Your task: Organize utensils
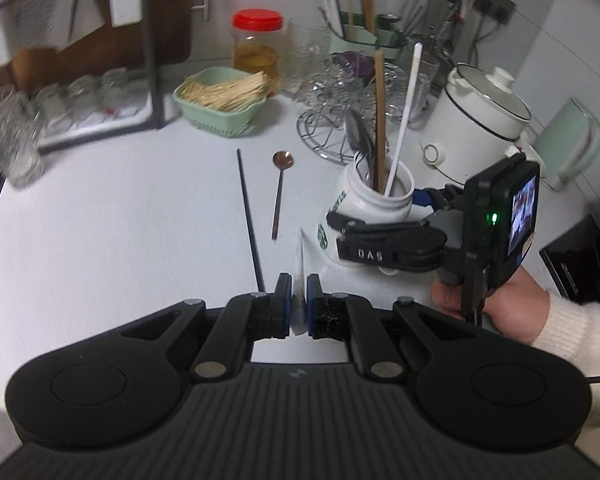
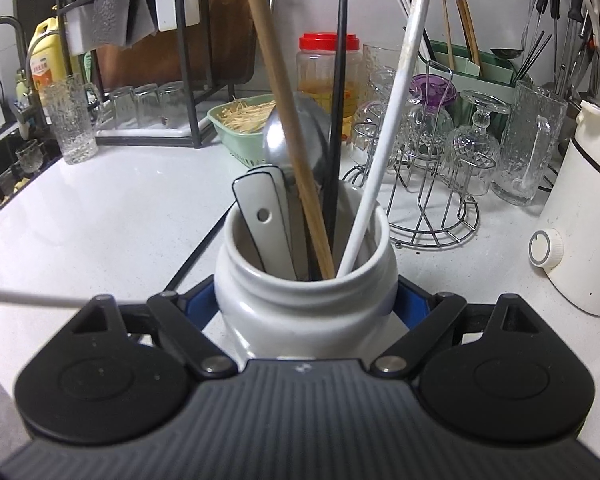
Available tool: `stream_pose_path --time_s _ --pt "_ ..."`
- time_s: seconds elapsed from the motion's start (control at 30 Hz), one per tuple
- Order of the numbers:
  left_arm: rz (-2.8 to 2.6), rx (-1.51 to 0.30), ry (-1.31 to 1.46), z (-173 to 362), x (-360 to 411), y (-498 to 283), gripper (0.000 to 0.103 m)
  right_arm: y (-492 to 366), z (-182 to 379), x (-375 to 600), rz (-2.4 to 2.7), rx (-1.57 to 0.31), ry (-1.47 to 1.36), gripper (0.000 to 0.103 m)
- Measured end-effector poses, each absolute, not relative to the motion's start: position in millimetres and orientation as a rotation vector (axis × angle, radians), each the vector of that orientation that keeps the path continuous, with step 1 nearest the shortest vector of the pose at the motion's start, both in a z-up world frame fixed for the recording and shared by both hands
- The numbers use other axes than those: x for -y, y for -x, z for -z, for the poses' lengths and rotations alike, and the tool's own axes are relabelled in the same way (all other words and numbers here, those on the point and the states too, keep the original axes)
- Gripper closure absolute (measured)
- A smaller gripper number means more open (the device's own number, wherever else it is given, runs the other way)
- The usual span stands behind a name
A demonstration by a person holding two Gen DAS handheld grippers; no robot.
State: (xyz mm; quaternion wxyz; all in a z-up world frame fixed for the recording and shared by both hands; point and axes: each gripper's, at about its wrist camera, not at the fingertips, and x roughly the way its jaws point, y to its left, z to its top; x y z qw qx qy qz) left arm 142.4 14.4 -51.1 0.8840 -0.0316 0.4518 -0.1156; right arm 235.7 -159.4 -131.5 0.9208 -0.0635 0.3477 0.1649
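We clamped the jar (image 2: 304,304) in our right gripper (image 2: 304,300) on the white counter (image 1: 120,220); our left gripper (image 1: 299,300) pinched a white utensil (image 1: 300,268).

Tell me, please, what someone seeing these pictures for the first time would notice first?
The white jar, bristling with chopsticks and spoons, sits mid-counter with the right gripper closed around its body. Nearer the left wrist camera, the left gripper pinches a thin pale utensil, while a small copper spoon and a black chopstick lie loose on the countertop.
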Motion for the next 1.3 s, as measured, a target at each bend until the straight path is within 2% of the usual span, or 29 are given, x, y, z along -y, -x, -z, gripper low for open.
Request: stream_pose_path --time_s 0.5,0.53,0.7,0.93,1.2,1.27,1.3 --pt "0.390 -0.929 -0.091 6 -19 -197 0.096 -239 131 155 -0.291 -0.741 0.107 0.012" --pt "0.399 -0.932 -0.098 4 -17 -199 0.103 -239 131 154 -0.290 -0.742 0.107 0.012" --pt "0.432 -0.924 -0.145 -2 -12 -212 0.103 -239 130 153 -0.279 -0.741 0.104 0.012" --pt "0.426 -1.011 -0.091 34 -23 -224 0.103 -238 132 154 -0.276 -0.730 0.098 0.012" --pt "0.376 -1.110 0.044 105 -49 -213 0.102 -239 132 155 -0.283 -0.731 0.103 0.012" --pt "0.366 -1.123 0.064 120 -51 -211 0.097 -239 131 155 -0.286 -0.733 0.106 0.012" --pt "0.367 -1.126 0.072 127 -52 -212 0.092 -239 131 155 -0.287 -0.735 0.106 0.012"
